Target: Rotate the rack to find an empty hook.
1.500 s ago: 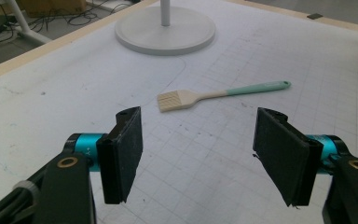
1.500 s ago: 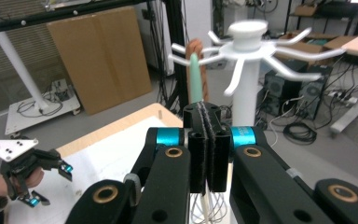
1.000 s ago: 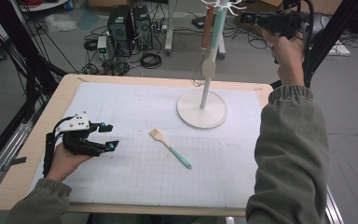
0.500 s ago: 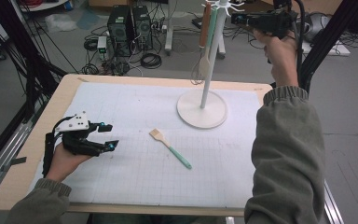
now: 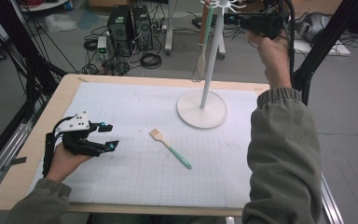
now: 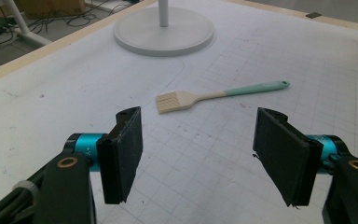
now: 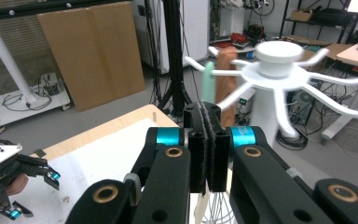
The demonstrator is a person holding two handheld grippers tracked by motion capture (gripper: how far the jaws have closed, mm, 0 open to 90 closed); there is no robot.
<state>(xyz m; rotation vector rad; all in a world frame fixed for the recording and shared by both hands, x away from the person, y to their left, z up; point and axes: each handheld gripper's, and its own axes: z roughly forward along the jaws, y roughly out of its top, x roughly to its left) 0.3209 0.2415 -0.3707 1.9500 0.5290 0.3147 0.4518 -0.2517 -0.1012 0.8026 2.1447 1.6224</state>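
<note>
Raised beside the white hook-topped stand [image 5: 209,79], the right gripper [image 5: 230,19] was held pressed together, empty, while the left gripper [image 5: 109,136] was kept spread near the teal-handled pastry brush [image 5: 170,148].

Hardly any text can be read. In the left gripper view a small white mark, approx. "+Y", is seen on the teal sleeve [image 6: 86,145] beside one pad of the left tongs [image 6: 200,154]. No label, brand or no. can be made out on the desk mat [image 5: 135,112], only a printed grid w/o figures.
</note>
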